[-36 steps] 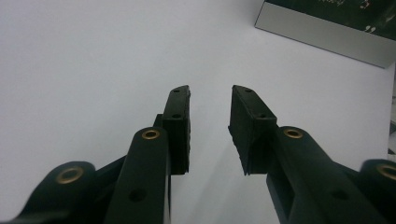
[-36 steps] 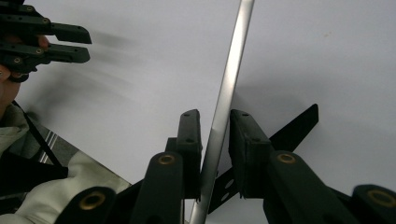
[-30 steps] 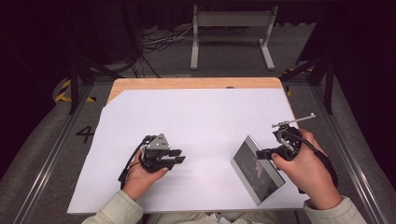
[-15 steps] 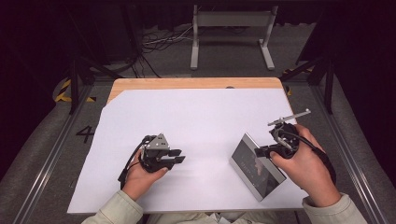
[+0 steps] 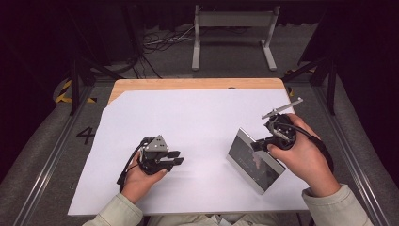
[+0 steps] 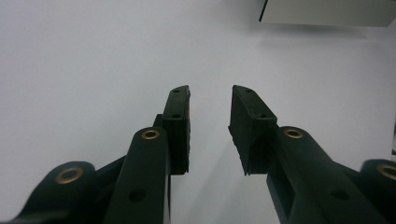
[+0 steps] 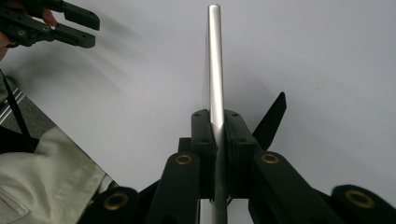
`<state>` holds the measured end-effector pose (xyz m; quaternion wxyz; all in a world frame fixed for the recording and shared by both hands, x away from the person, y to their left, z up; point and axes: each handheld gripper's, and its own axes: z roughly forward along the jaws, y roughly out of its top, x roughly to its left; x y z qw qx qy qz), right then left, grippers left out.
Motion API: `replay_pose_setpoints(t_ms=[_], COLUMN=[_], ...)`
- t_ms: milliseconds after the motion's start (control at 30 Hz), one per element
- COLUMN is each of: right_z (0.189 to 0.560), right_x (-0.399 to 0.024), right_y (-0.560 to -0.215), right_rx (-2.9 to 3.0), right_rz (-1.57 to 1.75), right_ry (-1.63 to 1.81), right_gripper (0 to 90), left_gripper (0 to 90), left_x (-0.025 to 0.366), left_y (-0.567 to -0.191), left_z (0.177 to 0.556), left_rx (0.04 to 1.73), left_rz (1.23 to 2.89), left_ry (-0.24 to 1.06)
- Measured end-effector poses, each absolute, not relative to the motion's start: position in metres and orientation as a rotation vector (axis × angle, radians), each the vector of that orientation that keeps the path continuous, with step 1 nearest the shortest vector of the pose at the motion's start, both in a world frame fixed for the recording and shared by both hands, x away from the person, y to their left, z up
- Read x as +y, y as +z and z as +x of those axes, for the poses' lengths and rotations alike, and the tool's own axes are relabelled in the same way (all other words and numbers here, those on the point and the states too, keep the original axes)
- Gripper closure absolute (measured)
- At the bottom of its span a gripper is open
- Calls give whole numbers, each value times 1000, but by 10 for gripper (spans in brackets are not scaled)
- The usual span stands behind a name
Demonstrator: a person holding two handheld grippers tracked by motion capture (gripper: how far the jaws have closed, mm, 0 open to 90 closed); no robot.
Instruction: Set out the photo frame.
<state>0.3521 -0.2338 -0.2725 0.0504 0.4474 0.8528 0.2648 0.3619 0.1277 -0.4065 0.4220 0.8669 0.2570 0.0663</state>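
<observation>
Lifted slightly, right gripper (image 5: 259, 143) clamps the tablet (image 5: 254, 160); left gripper (image 5: 178, 157) gapes, empty; floor reads "4" (image 5: 86, 135).

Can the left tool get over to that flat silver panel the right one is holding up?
Probably yes. The left tool is open, and bare white table lies between it and the panel, which the right tool grips by its edge.

Pale khaki-green sleeves (image 5: 117, 209) with buttoned cuffs. Black grippers: left gripper (image 5: 175, 157) topped by grey three-cornered plate (image 5: 156, 143), black cable looping behind; right gripper (image 5: 255, 144) carrying thin grey bar. Matte black jaws, brass-ringed pivots, ribbed pads (image 6: 243, 119).
</observation>
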Motion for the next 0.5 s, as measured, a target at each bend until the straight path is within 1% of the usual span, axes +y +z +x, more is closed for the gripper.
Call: replay_pose_setpoints(t_ms=[500], right_z=[379], right_x=[-210], right_y=[-261], right_rx=[2757], right_rz=[1052], right_ry=[807], right_gripper=[847], left_gripper=[690], left_x=[139], left_y=[-407], left_z=[355], left_rx=[685], left_rz=[2158], left_ry=[180])
